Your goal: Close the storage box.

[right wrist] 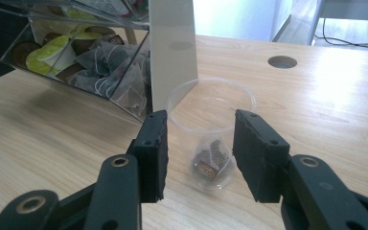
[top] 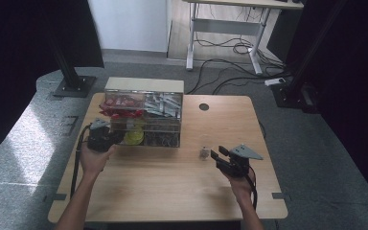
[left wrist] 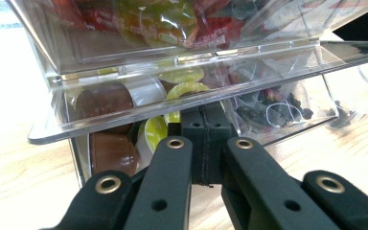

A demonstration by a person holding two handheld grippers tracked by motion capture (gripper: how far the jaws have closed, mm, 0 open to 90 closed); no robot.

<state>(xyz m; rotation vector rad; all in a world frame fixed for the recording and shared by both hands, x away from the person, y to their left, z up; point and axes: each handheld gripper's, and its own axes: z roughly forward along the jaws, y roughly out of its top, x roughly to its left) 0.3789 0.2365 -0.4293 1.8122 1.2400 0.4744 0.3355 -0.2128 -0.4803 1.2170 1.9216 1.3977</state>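
Note:
A clear acrylic organizer [top: 143, 120] stands at the table's back left, with red packets on top and yellow capsules [top: 134, 136] and dark tea bags below. My left gripper [top: 112, 136] is shut, its tips [left wrist: 206, 120] tucked under the organizer's clear flap [left wrist: 172, 91], in front of the yellow and brown capsules [left wrist: 110, 148]. Nothing shows between its jaws. A clear plastic cup [top: 203, 152] stands upright to the organizer's right with a tea bag [right wrist: 211, 163] inside. My right gripper [top: 218, 152] is open, its pads flanking the cup [right wrist: 211, 120] just short of it, without pressing it.
A round cable hole [top: 203, 106] is cut in the wooden table [top: 172, 191] behind the cup. The organizer's white side panel [right wrist: 172, 52] rises close to the cup's left. A black post base [top: 74, 86] and floor cables [top: 230, 48] lie beyond the table.

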